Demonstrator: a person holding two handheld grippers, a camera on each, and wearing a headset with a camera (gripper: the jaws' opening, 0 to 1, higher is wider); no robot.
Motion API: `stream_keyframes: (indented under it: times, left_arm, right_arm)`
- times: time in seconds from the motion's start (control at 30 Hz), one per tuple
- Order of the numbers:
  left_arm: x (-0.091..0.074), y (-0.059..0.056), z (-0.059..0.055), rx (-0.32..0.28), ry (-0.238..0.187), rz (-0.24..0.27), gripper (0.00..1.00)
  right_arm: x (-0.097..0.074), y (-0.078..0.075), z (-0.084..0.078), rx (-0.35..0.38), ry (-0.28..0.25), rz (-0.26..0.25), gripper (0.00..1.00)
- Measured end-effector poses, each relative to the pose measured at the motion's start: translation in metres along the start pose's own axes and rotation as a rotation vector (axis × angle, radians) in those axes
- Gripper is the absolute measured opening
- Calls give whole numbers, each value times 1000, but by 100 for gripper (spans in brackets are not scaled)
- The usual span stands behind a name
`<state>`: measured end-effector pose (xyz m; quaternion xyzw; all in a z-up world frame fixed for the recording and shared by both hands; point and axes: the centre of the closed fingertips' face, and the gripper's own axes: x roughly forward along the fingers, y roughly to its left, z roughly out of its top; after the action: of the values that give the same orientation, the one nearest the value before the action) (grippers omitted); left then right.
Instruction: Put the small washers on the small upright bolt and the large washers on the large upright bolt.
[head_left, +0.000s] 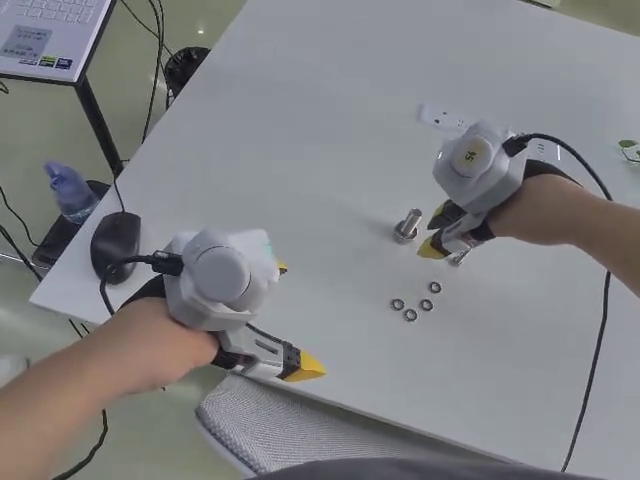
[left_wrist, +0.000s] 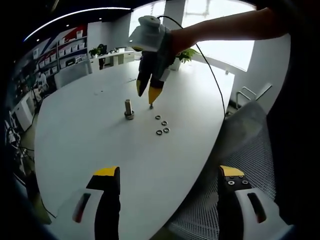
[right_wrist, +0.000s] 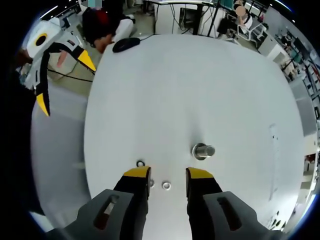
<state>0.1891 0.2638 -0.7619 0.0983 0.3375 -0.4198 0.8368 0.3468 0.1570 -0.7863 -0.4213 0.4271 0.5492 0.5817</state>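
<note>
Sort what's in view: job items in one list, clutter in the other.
Job: large upright bolt; four loose washers.
Lying about: mouse; water bottle; laptop; chair.

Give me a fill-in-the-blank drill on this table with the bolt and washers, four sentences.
1. A cluster of ___ washers lies loose on the white table.
2. The large bolt stands ___ on the table.
3. The left hand-held gripper has its jaws wide ___.
4. Of the two, the ___ hand-held gripper is the one closest to the large bolt.
Missing words: four; upright; open; right.
</note>
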Motion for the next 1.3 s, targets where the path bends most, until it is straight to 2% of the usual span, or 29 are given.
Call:
stream_keyframes:
  times: [0.13, 0.27, 0.33, 0.7, 0.77, 1.07, 1.3]
  left_arm:
    - [0, 0, 2, -6, -6, 2, 80]
    - [2, -4, 3, -8, -11, -7, 80]
    - [2, -6, 2, -8, -8, -12, 80]
    - [1, -5, 1, -6, -9, -18, 81]
    - [1, -5, 4, -15, -33, -20, 82]
    - [1, -8, 2, -19, -36, -17, 81]
    - [-1, -10, 0, -17, -25, -22, 81]
  right_arm:
    - [3, 21, -10, -9, 14, 11, 29]
    - [5, 36, -17, 3, 22, 22, 29]
    - [8, 37, -22, 9, 20, 25, 29]
    - [13, 71, -16, -9, 14, 43, 29]
    - [17, 71, -17, -5, 10, 45, 28]
    - [31, 56, -21, 34, 0, 24, 28]
    - [53, 55, -24, 43, 2, 15, 27]
